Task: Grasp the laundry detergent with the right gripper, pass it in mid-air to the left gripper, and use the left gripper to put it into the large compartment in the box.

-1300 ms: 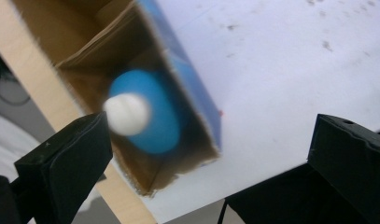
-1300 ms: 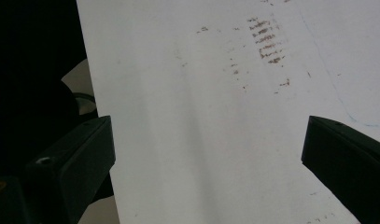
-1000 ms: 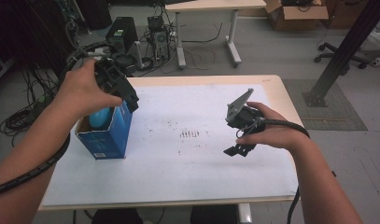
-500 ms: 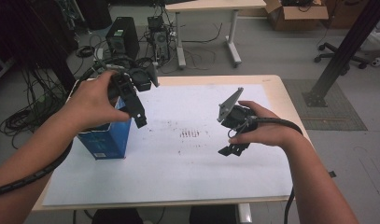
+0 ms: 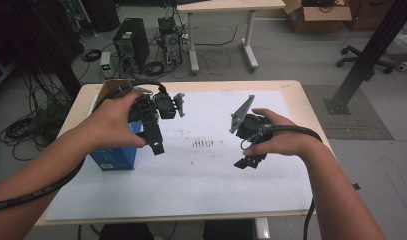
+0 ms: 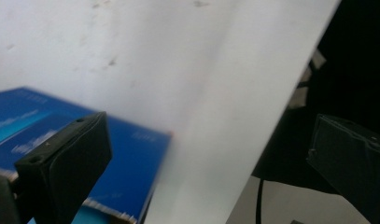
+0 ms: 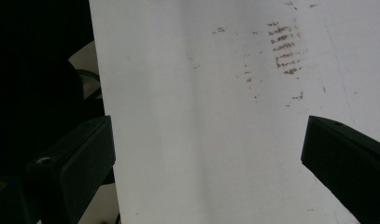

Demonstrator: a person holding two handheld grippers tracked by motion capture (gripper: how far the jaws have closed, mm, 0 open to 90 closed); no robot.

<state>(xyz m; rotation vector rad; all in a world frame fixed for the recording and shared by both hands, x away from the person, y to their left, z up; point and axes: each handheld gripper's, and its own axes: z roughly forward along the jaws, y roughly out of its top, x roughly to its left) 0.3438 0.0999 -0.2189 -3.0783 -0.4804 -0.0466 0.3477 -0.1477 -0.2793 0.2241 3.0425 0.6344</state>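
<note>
1. blue cardboard makes up the box point(image 5: 113, 155) standing at the left of the white sheet point(image 5: 201, 180) that covers the worktop point(image 5: 296, 92); its top is open, with a brown flap point(image 5: 108, 89) rising behind the left hand point(image 5: 111, 122).
2. left hand-held gripper point(image 5: 156, 142) hangs in the air just right of the box's upper edge, not touching it in the high view; its jaws stand wide apart with nothing between them; in the left gripper view the blue box point(image 6: 61, 140) lies below and behind the left jaw, with the white sheet point(image 6: 178, 70) beyond.
3. right hand-held gripper point(image 5: 248, 160) is held by the right hand point(image 5: 276, 137) over the middle right of the sheet, well apart from the box; its jaws gape wide and grip nothing.
4. dark smudge marks point(image 5: 203, 143) sit on the sheet between the two hand-held grippers; the right gripper view looks down on the same marks point(image 7: 283, 46) and bare white sheet point(image 7: 201, 140).
5. cables trail from both hand-held grippers along the forearms towards the bottom of the high view.
</note>
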